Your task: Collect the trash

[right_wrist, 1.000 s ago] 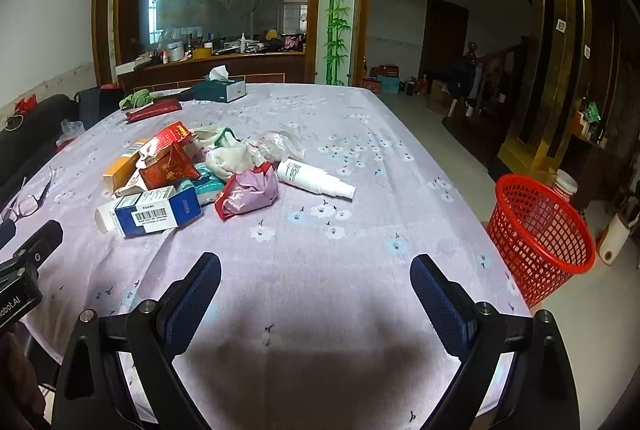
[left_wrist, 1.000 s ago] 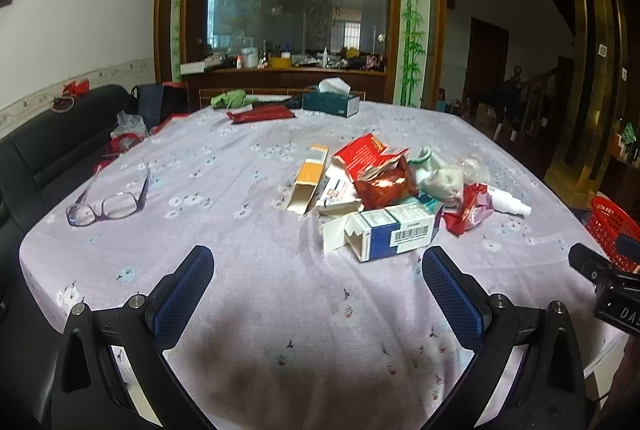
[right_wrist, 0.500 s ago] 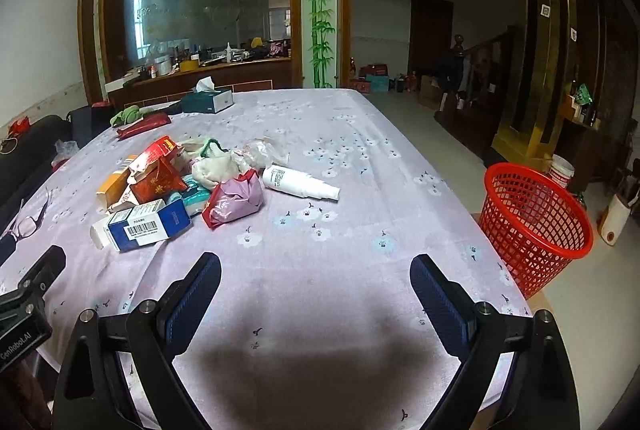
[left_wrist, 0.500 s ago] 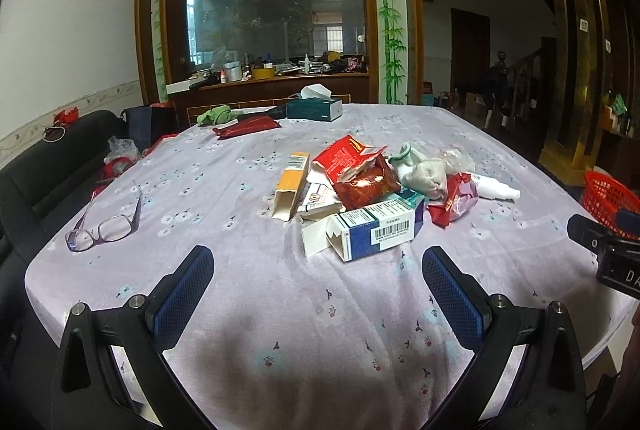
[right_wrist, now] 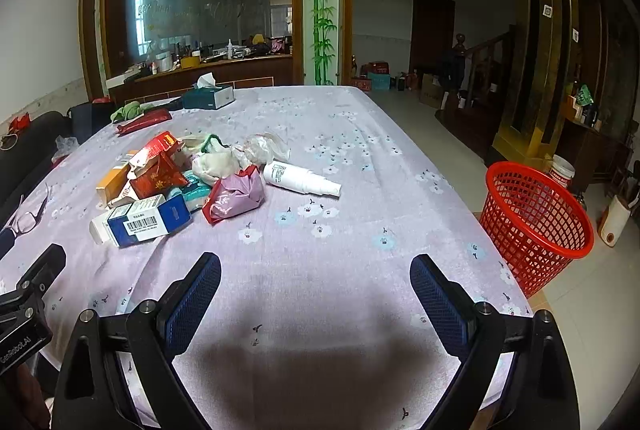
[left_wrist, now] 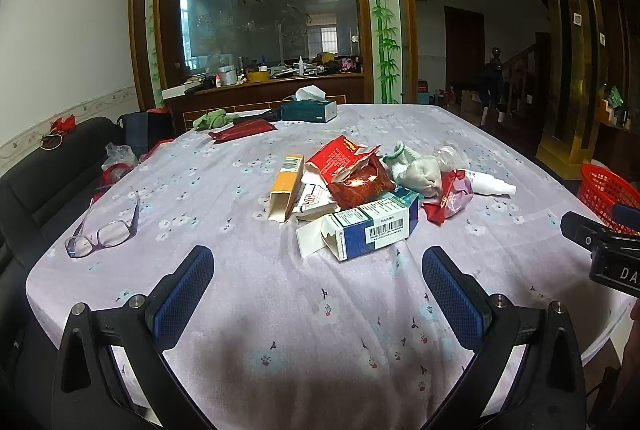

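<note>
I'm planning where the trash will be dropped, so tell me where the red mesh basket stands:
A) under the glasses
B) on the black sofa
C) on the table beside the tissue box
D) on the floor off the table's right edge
D: the right wrist view shows the red basket standing on the tiled floor beyond the right edge of the table, apart from the pile of boxes and wrappers.

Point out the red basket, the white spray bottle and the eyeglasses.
red basket (right_wrist: 536,218), right wrist view, on its mesh wall.
white spray bottle (right_wrist: 294,177), right wrist view, on the body near the label.
eyeglasses (left_wrist: 116,232), left wrist view, on the nearer lens.
</note>
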`<act>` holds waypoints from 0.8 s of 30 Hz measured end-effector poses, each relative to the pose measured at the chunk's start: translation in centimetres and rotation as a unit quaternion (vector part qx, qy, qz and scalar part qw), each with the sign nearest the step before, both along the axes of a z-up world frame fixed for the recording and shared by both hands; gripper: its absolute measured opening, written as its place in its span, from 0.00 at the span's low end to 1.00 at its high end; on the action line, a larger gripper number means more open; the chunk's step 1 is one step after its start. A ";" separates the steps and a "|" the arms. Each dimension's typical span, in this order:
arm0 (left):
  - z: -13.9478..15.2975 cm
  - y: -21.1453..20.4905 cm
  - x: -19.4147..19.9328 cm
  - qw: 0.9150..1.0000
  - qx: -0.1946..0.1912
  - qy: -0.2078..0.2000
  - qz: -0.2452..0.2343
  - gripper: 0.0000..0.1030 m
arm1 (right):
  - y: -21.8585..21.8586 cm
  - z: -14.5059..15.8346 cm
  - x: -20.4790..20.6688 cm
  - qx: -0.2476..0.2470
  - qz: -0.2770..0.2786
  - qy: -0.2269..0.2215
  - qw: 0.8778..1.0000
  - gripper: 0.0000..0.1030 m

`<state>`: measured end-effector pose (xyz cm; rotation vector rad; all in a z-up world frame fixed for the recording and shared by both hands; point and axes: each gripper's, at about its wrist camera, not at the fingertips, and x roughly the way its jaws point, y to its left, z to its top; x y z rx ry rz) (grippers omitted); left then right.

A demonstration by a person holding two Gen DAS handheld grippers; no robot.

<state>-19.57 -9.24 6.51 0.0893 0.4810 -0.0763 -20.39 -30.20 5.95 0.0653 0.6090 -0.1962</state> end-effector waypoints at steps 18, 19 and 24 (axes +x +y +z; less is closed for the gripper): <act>-0.3 -0.1 0.1 1.000 0.000 0.008 -0.005 1.00 | 0.1 -0.4 0.1 0.001 0.004 0.010 1.000 0.95; -0.3 -0.1 0.1 1.000 -0.001 0.008 -0.006 1.00 | 0.1 -0.4 0.1 0.002 0.005 0.011 1.000 0.95; -0.3 0.2 0.8 1.000 0.002 0.021 -0.023 1.00 | 0.1 -0.4 0.3 0.007 0.011 0.013 1.000 0.95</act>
